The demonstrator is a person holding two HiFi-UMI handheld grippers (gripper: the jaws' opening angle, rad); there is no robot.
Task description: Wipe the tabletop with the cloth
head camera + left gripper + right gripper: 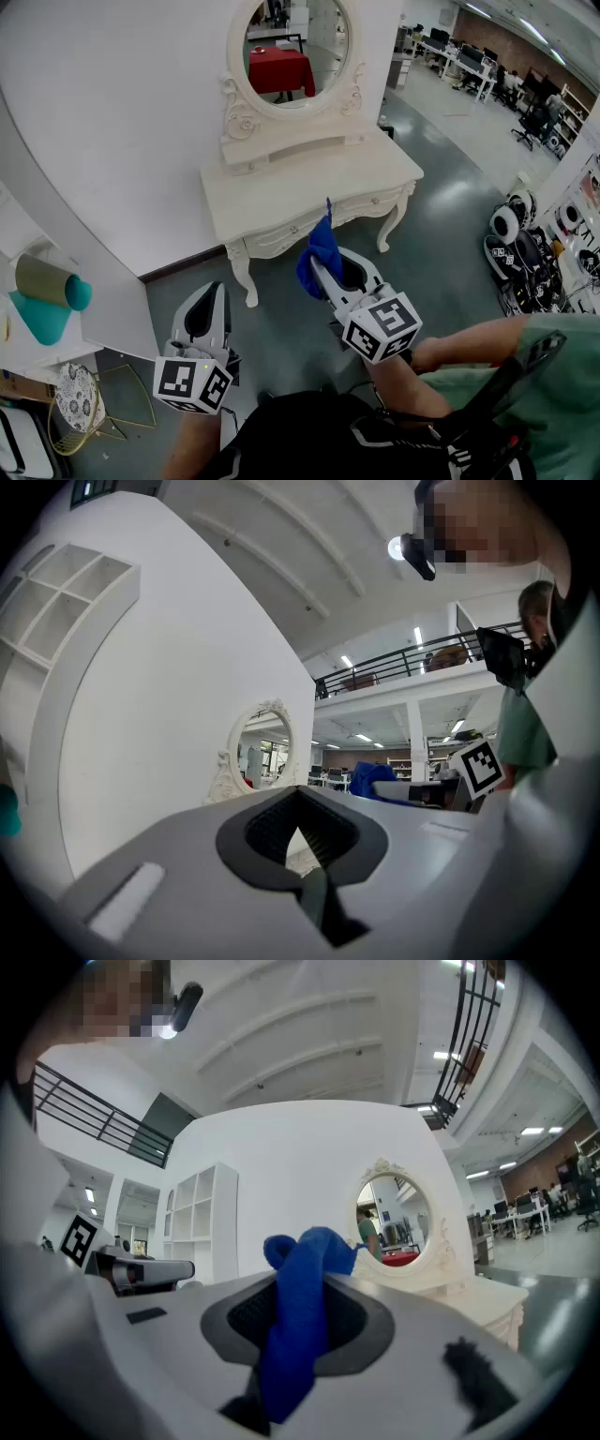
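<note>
A blue cloth (320,255) hangs bunched from my right gripper (330,272), which is shut on it and held in the air in front of a white dressing table (281,187). In the right gripper view the cloth (298,1312) fills the gap between the jaws. The table carries an oval mirror (292,47), also seen as the mirror (394,1216). My left gripper (208,314) hangs lower and to the left over the floor, shut with nothing in it; its jaws (305,841) meet in the left gripper view. The tabletop looks bare.
A curved white wall (112,112) stands behind the table. White shelving with teal and olive items (42,295) and a small round stool (77,398) stand at the left. Robot equipment (525,244) is parked at the right. Grey floor lies between me and the table.
</note>
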